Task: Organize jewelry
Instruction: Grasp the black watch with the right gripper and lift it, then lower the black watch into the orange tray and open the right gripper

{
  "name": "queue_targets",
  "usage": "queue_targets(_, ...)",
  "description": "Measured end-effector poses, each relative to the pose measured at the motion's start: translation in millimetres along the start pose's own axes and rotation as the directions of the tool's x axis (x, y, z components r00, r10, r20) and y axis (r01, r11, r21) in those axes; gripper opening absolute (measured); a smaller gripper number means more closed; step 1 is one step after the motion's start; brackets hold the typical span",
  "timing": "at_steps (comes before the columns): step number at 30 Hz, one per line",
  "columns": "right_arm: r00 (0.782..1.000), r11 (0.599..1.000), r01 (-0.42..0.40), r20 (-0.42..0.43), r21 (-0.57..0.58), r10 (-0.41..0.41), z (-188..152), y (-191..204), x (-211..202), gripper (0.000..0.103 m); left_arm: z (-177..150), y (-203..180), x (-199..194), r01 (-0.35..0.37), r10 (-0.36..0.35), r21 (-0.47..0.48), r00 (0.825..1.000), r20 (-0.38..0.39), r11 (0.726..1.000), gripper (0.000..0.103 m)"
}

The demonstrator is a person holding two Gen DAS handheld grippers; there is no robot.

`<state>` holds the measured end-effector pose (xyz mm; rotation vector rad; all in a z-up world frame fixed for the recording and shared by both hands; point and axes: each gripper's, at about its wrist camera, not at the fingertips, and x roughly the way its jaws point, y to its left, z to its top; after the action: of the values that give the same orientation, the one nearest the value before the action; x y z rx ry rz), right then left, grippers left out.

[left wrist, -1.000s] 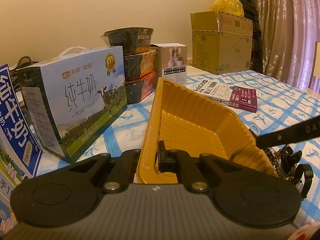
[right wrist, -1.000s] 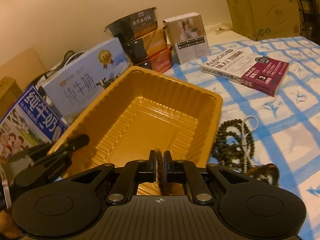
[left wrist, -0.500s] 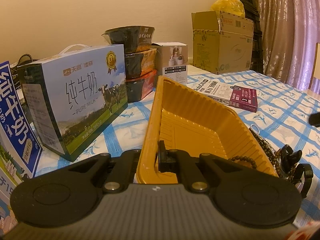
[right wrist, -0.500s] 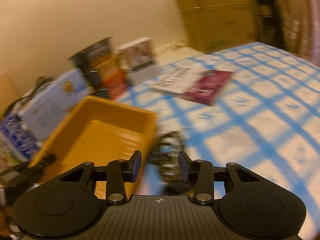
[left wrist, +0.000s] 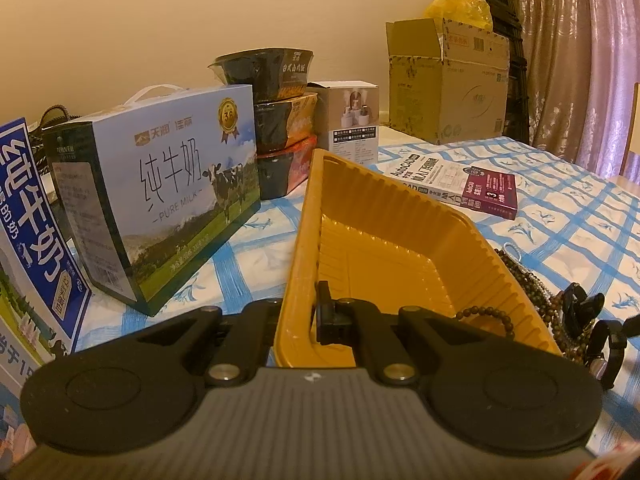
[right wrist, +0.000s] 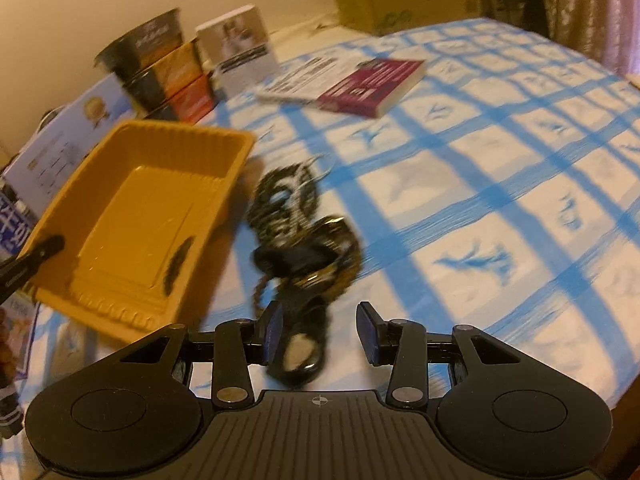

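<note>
My left gripper (left wrist: pixel 301 312) is shut on the near wall of the yellow plastic tray (left wrist: pixel 384 216), one finger inside and one outside. A brown beaded bracelet (left wrist: pixel 486 314) lies in the tray's near right corner, also visible in the right wrist view as the bracelet (right wrist: pixel 176 264). Right of the tray (right wrist: pixel 132 184), a pile of dark beaded necklaces and bangles (right wrist: pixel 298 220) rests on the tablecloth. My right gripper (right wrist: pixel 320 334) hovers open over the pile's near end. A dark bangle (right wrist: pixel 300 356) lies below its fingers, and the pads do not touch it.
Two milk cartons (left wrist: pixel 160 192) stand left of the tray. Stacked food bowls (left wrist: pixel 276 120) and a small white box (left wrist: pixel 352 120) sit behind it. A book (right wrist: pixel 352 84) lies on the blue checked cloth (right wrist: pixel 500 184), with a cardboard box (left wrist: pixel 448 84) and curtain beyond.
The right gripper opened and swung from above the tray rightward to over the jewelry pile. The beaded bracelet now lies in the tray. The left gripper kept its hold.
</note>
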<state>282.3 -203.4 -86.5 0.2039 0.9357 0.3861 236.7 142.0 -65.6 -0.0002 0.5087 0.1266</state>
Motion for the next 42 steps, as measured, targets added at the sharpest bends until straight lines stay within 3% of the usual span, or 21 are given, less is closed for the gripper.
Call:
queue_targets(10,0.999,1.000,-0.001,-0.046,0.003,0.001,-0.3,17.2,26.0,0.040,0.8,1.9,-0.7,0.000,0.000,-0.003,1.000,-0.003,1.000,0.004)
queue_targets(12,0.999,1.000,0.006,-0.040,-0.002,-0.006,2.3,19.1,27.4,0.027,1.3,1.8,-0.5,0.000,0.000,-0.002,1.000,-0.002,1.000,0.004)
queue_targets(17,1.000,0.999,0.012,-0.023,-0.050,-0.013,5.0,26.0,24.4,0.022,2.3,1.6,-0.5,0.002,-0.002,-0.002,1.000,0.002,1.000,0.004)
queue_targets(23,0.999,0.995,-0.036,0.001,-0.091,0.036,11.3,41.9,5.1,0.021,3.9,-0.5,0.1,0.004,-0.004,-0.001,1.000,0.006,1.000,0.004)
queue_targets(30,0.983,0.976,-0.158,0.065,-0.152,0.170,34.8,78.4,-18.1,0.021,3.6,-1.0,0.2,0.003,-0.003,-0.001,1.000,0.006,1.000,0.004)
queue_targets(37,0.967,0.947,-0.238,0.040,-0.215,0.252,42.9,123.6,14.0,0.021,3.7,-0.4,0.0,0.004,-0.004,-0.002,1.000,0.004,1.000,0.004)
queue_targets(42,0.969,0.938,-0.242,-0.013,-0.248,0.246,36.3,144.7,47.3,0.021,3.9,-0.4,0.0,0.002,-0.002,-0.001,1.000,0.002,1.000,0.004)
